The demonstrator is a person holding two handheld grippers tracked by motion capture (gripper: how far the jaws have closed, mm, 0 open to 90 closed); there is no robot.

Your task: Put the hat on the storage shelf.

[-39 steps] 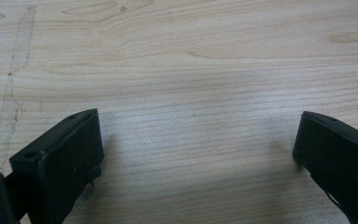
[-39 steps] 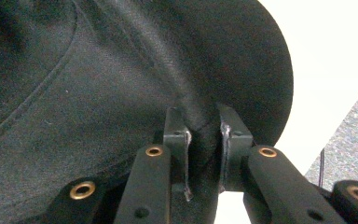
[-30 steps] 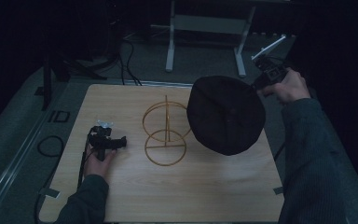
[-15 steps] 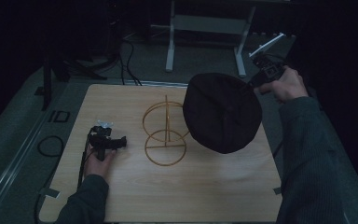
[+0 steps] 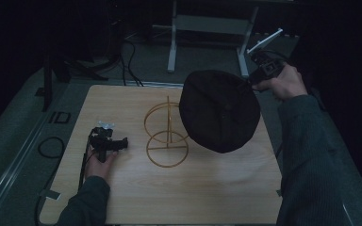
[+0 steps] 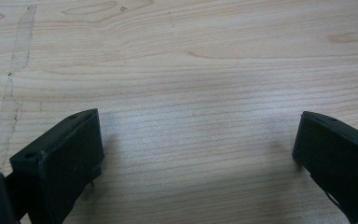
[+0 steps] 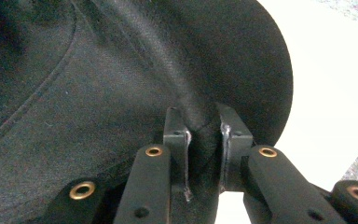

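Black fabric, a round soft cap [image 5: 219, 110], hangs lifted above the pale wooden bench [image 5: 217, 188], just to the right of the thin golden wire stand [image 5: 166, 134] and overlapping its right edge in the high view. The right gripper [image 7: 204, 130] pinches a fold of the cap's edge tightly between its jaws, up beyond the stand's far right. The left gripper [image 5: 107, 142] rests on the bench to the left of the stand, well apart from it, with its jaws spread wide over bare wood and nothing between them.
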